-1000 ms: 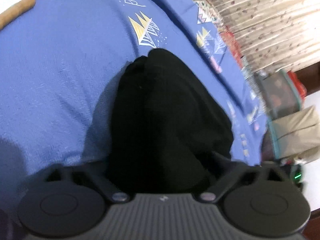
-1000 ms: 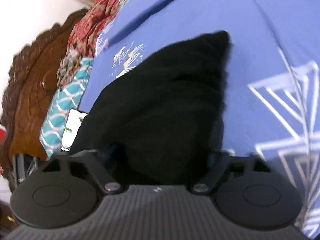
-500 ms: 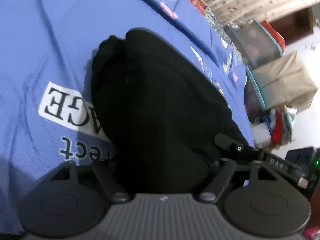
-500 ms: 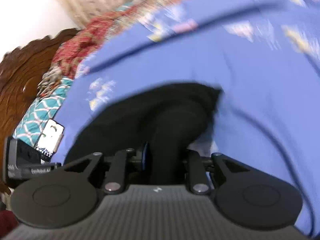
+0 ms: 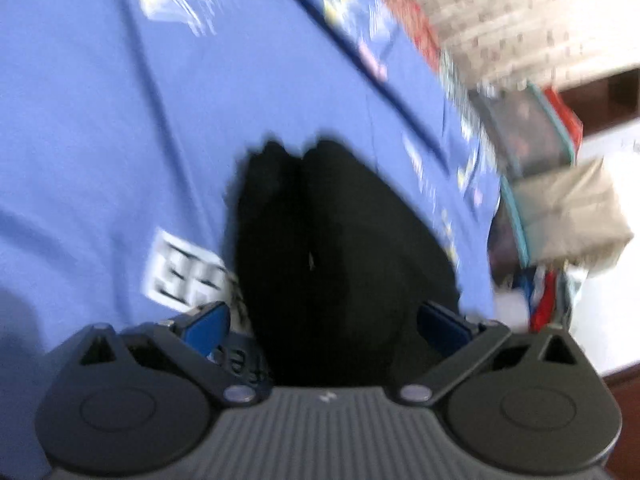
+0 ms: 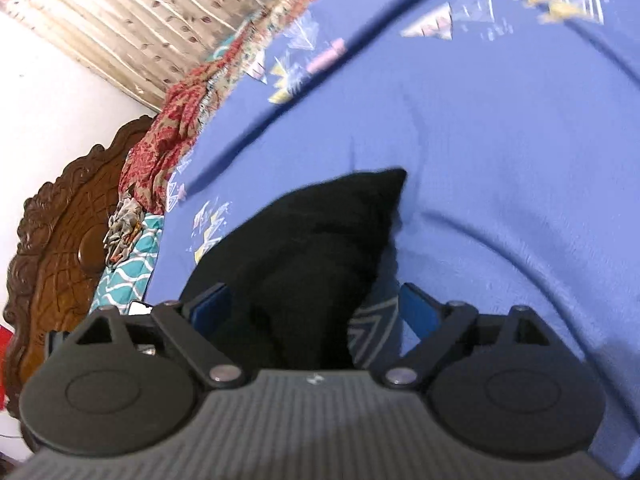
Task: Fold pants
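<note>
The black pants [image 5: 340,264] lie bunched in a folded heap on the blue bedsheet [image 5: 100,140] of the bed; they look soft, limp and light, likely to sag, so edges or corners suit a pinch best. The left hand-held gripper [image 5: 324,324] and right hand-held gripper [image 6: 316,308] have just been opening; both straddle cloth unclamped.

Left gripper [image 5: 324,326] and right gripper [image 6: 316,308]: jaws just opened wide, apparently gripping nothing.
</note>
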A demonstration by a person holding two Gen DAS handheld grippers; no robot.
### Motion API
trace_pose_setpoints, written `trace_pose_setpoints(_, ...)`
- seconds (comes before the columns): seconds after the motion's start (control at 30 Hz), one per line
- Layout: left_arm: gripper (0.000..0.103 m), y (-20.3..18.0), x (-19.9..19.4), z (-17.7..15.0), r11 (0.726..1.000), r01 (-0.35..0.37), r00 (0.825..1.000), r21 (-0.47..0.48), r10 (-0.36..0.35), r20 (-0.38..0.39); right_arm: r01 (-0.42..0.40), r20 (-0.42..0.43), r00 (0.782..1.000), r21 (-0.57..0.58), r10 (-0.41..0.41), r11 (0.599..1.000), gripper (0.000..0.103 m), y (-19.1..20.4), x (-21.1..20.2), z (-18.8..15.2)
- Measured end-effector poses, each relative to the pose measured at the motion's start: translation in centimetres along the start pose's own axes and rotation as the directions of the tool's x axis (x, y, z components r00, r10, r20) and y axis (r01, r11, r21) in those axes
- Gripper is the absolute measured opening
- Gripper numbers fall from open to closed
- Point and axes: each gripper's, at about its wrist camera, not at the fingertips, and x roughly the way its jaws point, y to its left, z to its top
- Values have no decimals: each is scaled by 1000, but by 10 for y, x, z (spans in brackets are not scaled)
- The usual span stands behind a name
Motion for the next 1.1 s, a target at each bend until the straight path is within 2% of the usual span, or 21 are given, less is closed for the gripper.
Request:
trace_pose_setpoints(0.03,97,-2,12,-6,1000,-9,1000,20,10,-12,-4,-25,1000,25,5,1000,92,-4,6,0)
trace_pose_setpoints(0.07,91,-9,15,-11,998,-25,1000,64,25,2,-25,-65,997,50,28,998,77,-5,14,-2)
trace_pose_setpoints(0.1,69,-21,19,-15,994,-15,1000,111,17,-10,-52,-115,992,53,58,997,40,-3,22,-5)
trace_pose_setpoints(0.13,65,-32,21,-15,992,-33,999,120,35,-15,-71,-163,984,37,76,997,39,4,31,-8)
trace_pose_setpoints(0.17,62,-42,20,-12,990,-42,999,133,44,-12,-38,-165,986,8,38,999,38,15,32,-7)
trace_pose_setpoints(0.2,56,-53,16,-4,988,-26,1000,151,27,-5,-23,-163,986,-43,16,999,35,27,32,-3)
trace_pose_setpoints(0.27,54,-71,3,14,982,21,999,186,-27,26,-35,-130,991,-148,16,988,33,51,26,14)
trace_pose_setpoints(0.33,54,-96,-7,39,963,48,994,266,-73,85,-76,-61,996,-203,65,976,33,70,16,39)
trace_pose_setpoints(0.4,54,-120,-9,64,930,40,985,366,-99,143,-111,18,993,-240,119,964,33,86,10,70)
trace_pose_setpoints(0.43,55,-132,-5,78,911,23,980,412,-102,170,-114,61,989,-277,136,954,33,95,9,85)
trace_pose_setpoints(0.5,57,-147,10,107,891,2,974,453,-104,201,-87,143,979,-343,143,935,33,105,13,112)
trace_pose_setpoints(0.57,60,-153,38,135,892,-6,975,451,-95,200,-48,207,970,-360,130,932,33,103,23,137)
trace_pose_setpoints(0.63,64,-148,74,160,903,-29,982,429,-54,182,-3,245,965,-347,93,938,33,92,38,159)
trace_pose_setpoints(0.7,69,-130,109,174,913,-71,989,401,13,146,49,255,966,-312,34,949,33,72,60,174)
trace_pose_setpoints(0.77,72,-102,160,183,930,-169,986,326,157,64,126,219,973,-262,-68,957,33,42,92,179)
trace_pose_setpoints(0.8,77,-88,180,182,929,-223,974,295,227,22,179,173,975,-241,-139,954,43,28,110,179)
trace_pose_setpoints(0.83,81,-77,186,177,936,-207,978,286,202,47,246,116,967,-216,-225,945,55,12,129,176)
trace_pose_setpoints(0.87,83,-80,180,170,933,-191,981,305,171,89,267,124,961,-172,-248,948,65,-3,133,171)
trace_pose_setpoints(0.9,86,-84,178,165,929,-200,979,313,179,94,202,157,970,-104,-185,974,68,-14,125,169)
trace_pose_setpoints(0.97,87,-89,172,156,919,-226,974,323,210,85,145,128,982,-31,-140,989,68,-21,115,171)
trace_pose_setpoints(1.1,88,-99,146,137,904,-289,957,313,268,109,179,127,977,-44,-172,983,74,-10,85,154)
